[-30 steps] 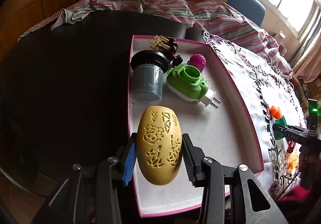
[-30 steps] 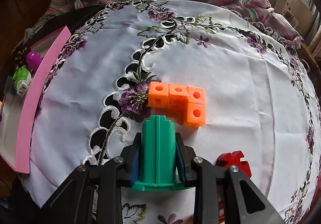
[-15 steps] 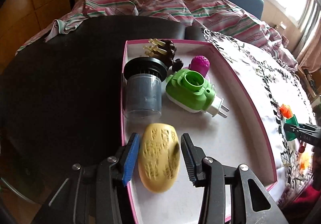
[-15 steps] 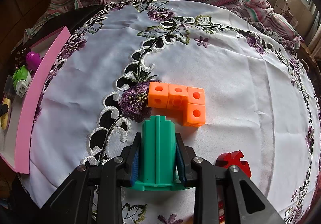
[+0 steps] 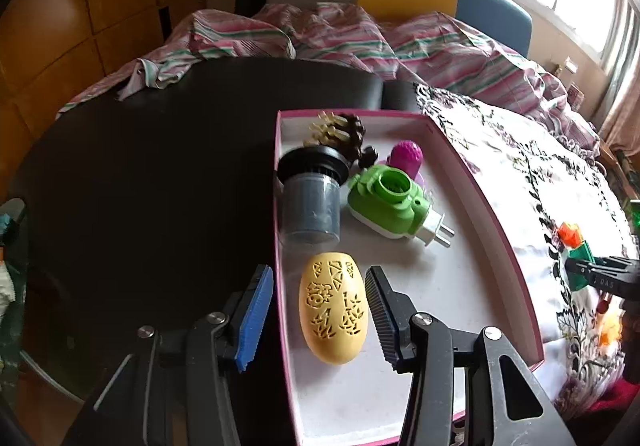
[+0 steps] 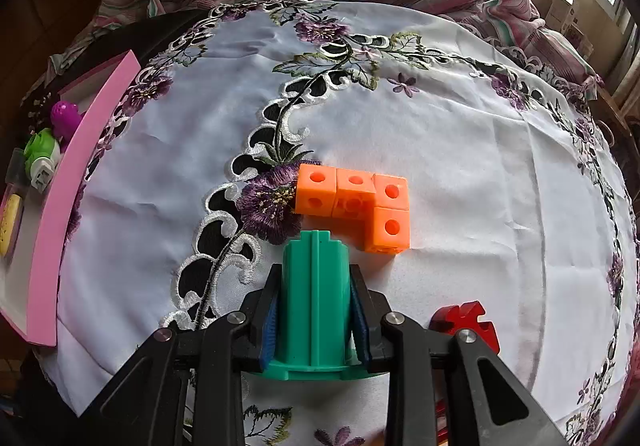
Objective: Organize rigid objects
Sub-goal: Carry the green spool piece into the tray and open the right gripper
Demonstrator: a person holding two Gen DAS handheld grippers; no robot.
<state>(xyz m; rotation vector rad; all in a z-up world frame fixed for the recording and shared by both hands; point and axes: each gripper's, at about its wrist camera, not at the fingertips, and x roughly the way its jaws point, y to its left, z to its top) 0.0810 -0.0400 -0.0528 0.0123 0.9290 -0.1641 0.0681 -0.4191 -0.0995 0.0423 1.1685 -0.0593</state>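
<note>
A yellow carved egg-shaped object [image 5: 333,308] lies on the floor of the pink-rimmed tray [image 5: 492,230], free between the fingers of my left gripper [image 5: 318,310], which is open. The tray also holds a grey jar with a black lid [image 5: 311,198], a green plug-in device [image 5: 390,202], a magenta piece [image 5: 406,156] and a brown-and-cream piece [image 5: 340,130]. My right gripper [image 6: 316,310] is shut on a green plastic piece [image 6: 316,298] above the embroidered cloth. Orange linked cubes [image 6: 356,206] lie just beyond it. A red piece [image 6: 464,322] sits at its right.
The tray stands between a dark round table top [image 5: 140,182] and the white embroidered cloth [image 6: 460,118]. The tray's pink wall [image 6: 68,198] shows at the left of the right wrist view. Striped bedding [image 5: 360,42] lies behind.
My left gripper lowered the yellow egg into the tray, opened and let it go, then drew back. The right gripper has not moved.
</note>
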